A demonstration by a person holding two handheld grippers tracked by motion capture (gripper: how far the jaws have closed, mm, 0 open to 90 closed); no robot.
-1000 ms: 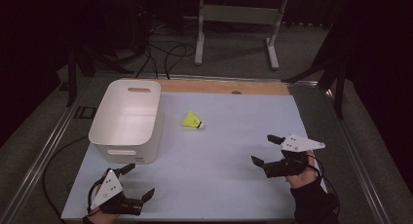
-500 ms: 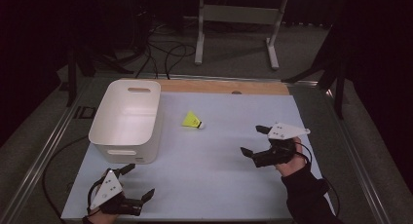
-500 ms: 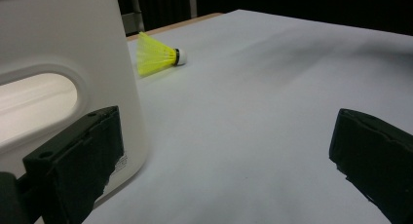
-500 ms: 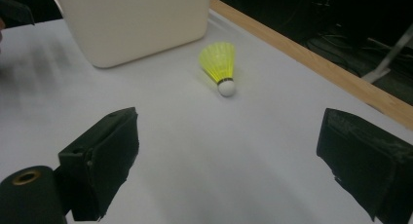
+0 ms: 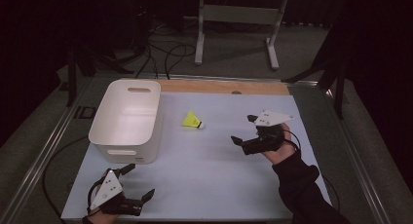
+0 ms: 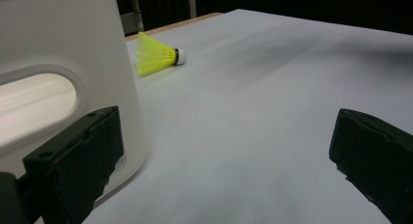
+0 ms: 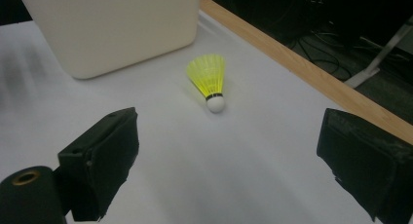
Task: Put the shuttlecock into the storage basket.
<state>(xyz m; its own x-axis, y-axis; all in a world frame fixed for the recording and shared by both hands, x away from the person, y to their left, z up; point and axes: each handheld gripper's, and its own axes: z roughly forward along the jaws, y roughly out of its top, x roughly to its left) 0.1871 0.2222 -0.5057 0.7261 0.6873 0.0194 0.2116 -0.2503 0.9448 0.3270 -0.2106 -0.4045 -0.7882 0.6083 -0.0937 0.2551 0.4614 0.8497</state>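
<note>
A yellow shuttlecock (image 5: 192, 120) with a white cork tip lies on its side on the white table mat, just right of a white plastic bin (image 5: 104, 107). My right gripper (image 5: 243, 129) is open a short way to the shuttlecock's right, jaws pointing at it. In the right gripper view the shuttlecock (image 7: 209, 80) lies ahead between the wide-apart jaws of that gripper (image 7: 229, 160), cork toward me. My left gripper (image 5: 140, 181) is open near the front left edge, beside the bin's front corner. In the left gripper view this gripper (image 6: 224, 156) holds nothing, and the shuttlecock (image 6: 156, 56) lies farther off.
The bin's wall (image 6: 63, 39) with a handle cutout stands close to my left jaw. A wooden strip (image 5: 219, 86) borders the mat's far edge. Beyond the table are a metal stand (image 5: 234, 14) and floor cables (image 5: 165, 53). Bare mat (image 5: 219, 180) spans the front middle.
My right gripper has moved left and away from the person, closing in on the shuttlecock. The left gripper, shuttlecock and bin have stayed put.
</note>
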